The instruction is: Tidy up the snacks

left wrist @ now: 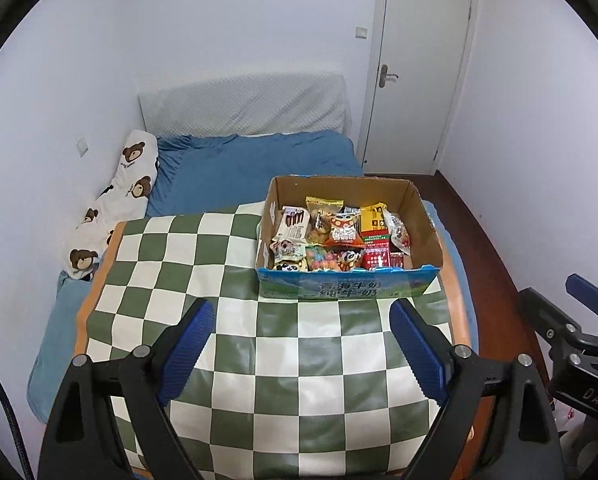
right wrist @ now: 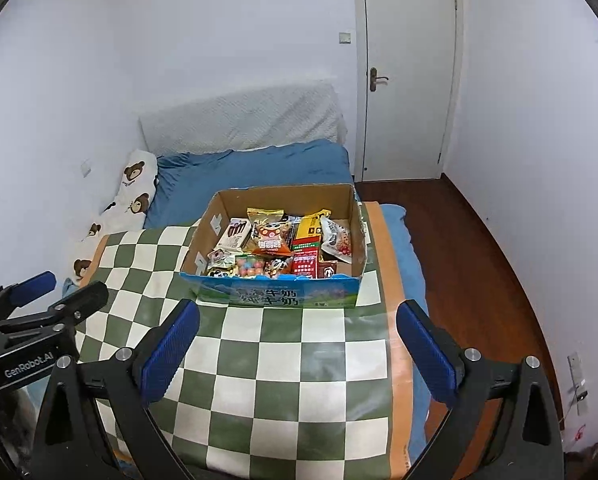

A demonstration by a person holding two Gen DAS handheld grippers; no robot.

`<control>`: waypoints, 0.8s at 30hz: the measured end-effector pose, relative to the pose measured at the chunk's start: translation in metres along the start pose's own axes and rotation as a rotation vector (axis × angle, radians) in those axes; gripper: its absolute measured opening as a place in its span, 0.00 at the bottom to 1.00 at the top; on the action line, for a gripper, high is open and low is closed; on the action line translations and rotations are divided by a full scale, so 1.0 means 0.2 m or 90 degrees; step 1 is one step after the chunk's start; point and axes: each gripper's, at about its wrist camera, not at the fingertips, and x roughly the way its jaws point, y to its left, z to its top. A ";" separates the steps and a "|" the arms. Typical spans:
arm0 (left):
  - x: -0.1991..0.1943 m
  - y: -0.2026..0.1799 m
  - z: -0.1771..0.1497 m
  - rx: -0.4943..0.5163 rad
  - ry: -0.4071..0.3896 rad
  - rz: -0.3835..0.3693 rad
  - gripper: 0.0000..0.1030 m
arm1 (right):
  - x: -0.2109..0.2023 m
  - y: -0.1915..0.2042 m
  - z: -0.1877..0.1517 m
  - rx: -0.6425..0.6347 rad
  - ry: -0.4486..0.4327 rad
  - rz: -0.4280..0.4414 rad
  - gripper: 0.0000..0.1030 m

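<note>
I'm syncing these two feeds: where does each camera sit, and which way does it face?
Left wrist: on the left gripper, looking down over the checkered mat at the snack box; jaws open, right gripper at right edge.
Right wrist: on the right gripper, same aim; jaws open, left gripper at left.
Shared: box, mat, bed, door.

Open cardboard box (left wrist: 426, 220), blue printed front, sits upright on far right part of checked mat (left wrist: 203, 280); colourful snack packets (left wrist: 341, 240) lie jumbled inside, filling box floor.
</note>
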 end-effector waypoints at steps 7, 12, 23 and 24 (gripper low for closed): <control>0.10 -0.04 0.06 0.012 -0.026 0.016 0.90 | 0.10 -0.01 0.06 -0.003 -0.016 -0.027 0.98; 0.20 -0.04 0.13 0.006 -0.036 0.028 1.00 | 0.21 -0.03 0.11 0.002 -0.017 -0.040 0.98; 0.42 -0.08 0.21 0.007 -0.010 0.042 1.00 | 0.46 -0.08 0.20 0.011 0.009 -0.065 0.98; 0.45 -0.09 0.22 0.010 -0.008 0.047 1.00 | 0.48 -0.08 0.20 0.014 0.013 -0.066 0.98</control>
